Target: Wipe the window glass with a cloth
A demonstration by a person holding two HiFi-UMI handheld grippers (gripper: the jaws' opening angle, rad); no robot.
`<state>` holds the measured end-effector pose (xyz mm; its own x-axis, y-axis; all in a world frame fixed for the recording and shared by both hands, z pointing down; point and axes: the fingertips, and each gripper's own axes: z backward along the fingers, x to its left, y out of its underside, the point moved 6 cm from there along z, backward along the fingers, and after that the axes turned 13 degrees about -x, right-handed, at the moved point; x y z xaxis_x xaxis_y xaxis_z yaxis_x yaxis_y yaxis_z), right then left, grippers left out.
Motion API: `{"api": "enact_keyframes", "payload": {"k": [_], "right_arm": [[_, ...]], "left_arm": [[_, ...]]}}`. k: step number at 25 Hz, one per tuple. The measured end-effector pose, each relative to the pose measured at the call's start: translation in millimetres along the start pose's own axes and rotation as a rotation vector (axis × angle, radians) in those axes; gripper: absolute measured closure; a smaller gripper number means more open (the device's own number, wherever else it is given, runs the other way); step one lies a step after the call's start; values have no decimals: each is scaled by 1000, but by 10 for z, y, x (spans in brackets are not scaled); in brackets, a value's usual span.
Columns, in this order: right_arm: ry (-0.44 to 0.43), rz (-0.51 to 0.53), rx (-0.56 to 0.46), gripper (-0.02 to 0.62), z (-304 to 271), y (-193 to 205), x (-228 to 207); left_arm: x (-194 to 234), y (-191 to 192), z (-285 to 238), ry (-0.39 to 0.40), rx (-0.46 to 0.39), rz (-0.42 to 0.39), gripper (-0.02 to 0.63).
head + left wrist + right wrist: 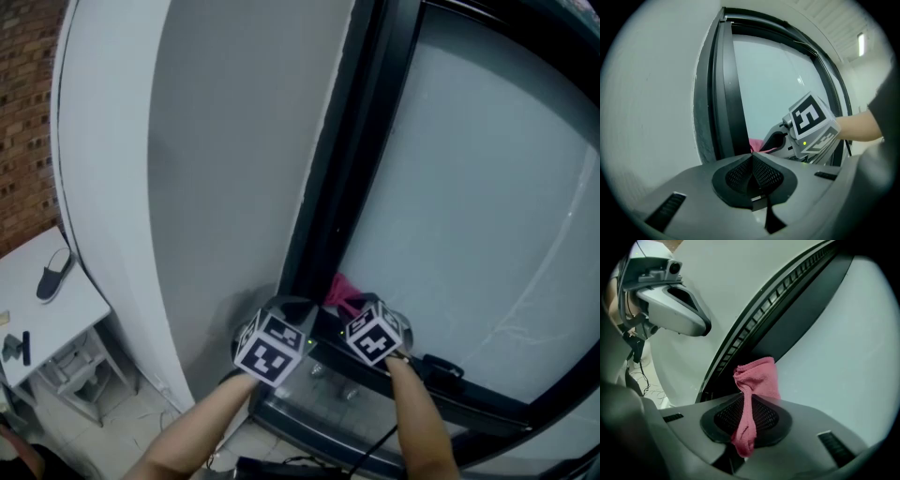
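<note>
A pink cloth (757,378) is pinched in my right gripper (746,414), which is shut on it; its free end rests against the window glass (834,357) close to the black frame (759,329). In the head view the cloth (339,292) pokes out past the right gripper (361,314) at the lower left corner of the pane (478,197). My left gripper (752,168) is shut with nothing between its jaws and points at the black frame (724,93) beside the white wall. In the head view the left gripper (272,342) sits just left of the right one.
A curved white wall (216,159) runs left of the black frame (342,169). A white table (42,300) with a dark shoe-like object (52,277) stands at the lower left, by a brick wall (23,112). Cables lie on the floor below the window.
</note>
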<state>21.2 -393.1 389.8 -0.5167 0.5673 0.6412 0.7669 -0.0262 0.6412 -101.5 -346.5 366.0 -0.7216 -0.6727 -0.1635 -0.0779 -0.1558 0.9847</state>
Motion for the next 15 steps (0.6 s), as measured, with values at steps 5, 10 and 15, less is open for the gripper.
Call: {"api": "enact_keyframes", "payload": {"k": [5, 10, 15], "right_arm": [[-73, -11, 35, 546, -21, 74, 138], [-162, -46, 82, 546, 36, 277, 296], [-157, -226, 15, 546, 435, 374, 274]], "left_arm": [[-20, 119, -16, 5, 23, 14, 598], [-78, 249, -92, 24, 34, 45, 598], [-206, 265, -186, 59, 10, 59, 598]]}}
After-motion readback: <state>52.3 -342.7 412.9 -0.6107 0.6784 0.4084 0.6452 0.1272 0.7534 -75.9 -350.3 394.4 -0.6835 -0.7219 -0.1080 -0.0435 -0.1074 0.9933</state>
